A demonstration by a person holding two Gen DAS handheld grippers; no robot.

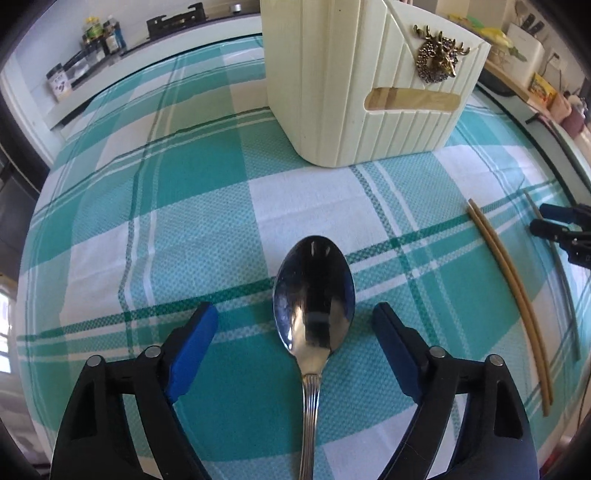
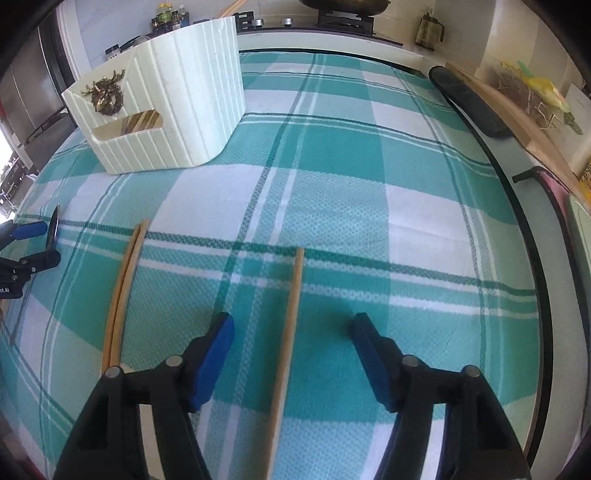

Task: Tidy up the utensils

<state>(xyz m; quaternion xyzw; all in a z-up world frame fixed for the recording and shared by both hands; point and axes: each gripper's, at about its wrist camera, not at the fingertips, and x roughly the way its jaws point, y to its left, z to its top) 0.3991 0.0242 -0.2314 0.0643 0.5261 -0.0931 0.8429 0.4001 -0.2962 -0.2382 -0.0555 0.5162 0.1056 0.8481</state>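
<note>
A shiny metal spoon (image 1: 314, 291) lies bowl-up on the teal checked cloth, handle toward me. My left gripper (image 1: 295, 310) is open astride it, and neither blue pad touches it. A cream ribbed utensil holder (image 1: 354, 92) with a brass stag ornament stands beyond. To the right lies a pair of wooden chopsticks (image 1: 513, 295). In the right wrist view a single chopstick (image 2: 295, 295) runs between the fingers of my open right gripper (image 2: 292, 321), untouched. The chopstick pair (image 2: 123, 288) lies to its left, with the holder (image 2: 177, 110) at the far left. Each gripper shows at the edge of the other's view.
The cloth (image 2: 351, 166) covers a round-edged table with a dark rim (image 2: 532, 240). A black flat object (image 2: 469, 103) lies at the right edge. Behind are a stove (image 2: 332, 18) and a counter with bottles (image 1: 99, 37).
</note>
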